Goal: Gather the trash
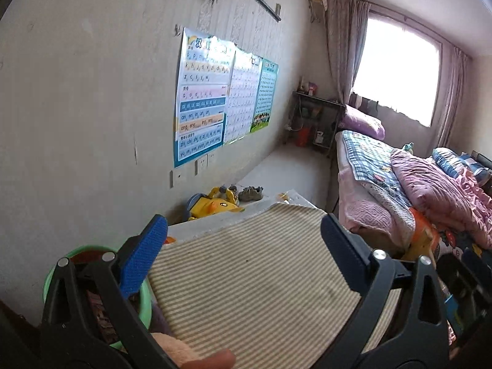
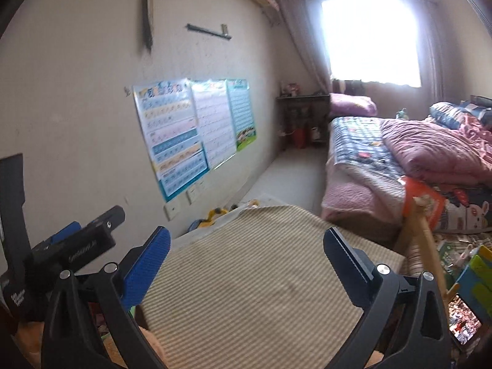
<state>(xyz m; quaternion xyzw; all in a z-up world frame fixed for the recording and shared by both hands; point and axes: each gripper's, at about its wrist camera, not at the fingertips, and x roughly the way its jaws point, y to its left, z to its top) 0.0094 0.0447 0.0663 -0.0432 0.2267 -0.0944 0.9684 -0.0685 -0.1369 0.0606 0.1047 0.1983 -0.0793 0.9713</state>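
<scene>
In the left wrist view my left gripper (image 1: 243,246) stands open over a beige striped cloth surface (image 1: 252,276), with nothing between its blue pads. A green bin (image 1: 50,279) sits low on the left, behind the left finger, with crumpled coloured stuff inside. A person's fingertip (image 1: 203,359) shows at the bottom edge. In the right wrist view my right gripper (image 2: 246,255) is also open and empty above the same striped cloth (image 2: 252,292). The left gripper (image 2: 95,223) shows side-on at the left of that view. I see no piece of trash held.
A bed (image 1: 384,190) with pink quilts fills the right side. Learning posters (image 1: 212,98) hang on the left wall. Yellow toys (image 1: 215,204) and a shoe (image 1: 250,193) lie past the cloth. A wooden frame (image 2: 427,246) and a phone (image 2: 464,323) are at lower right.
</scene>
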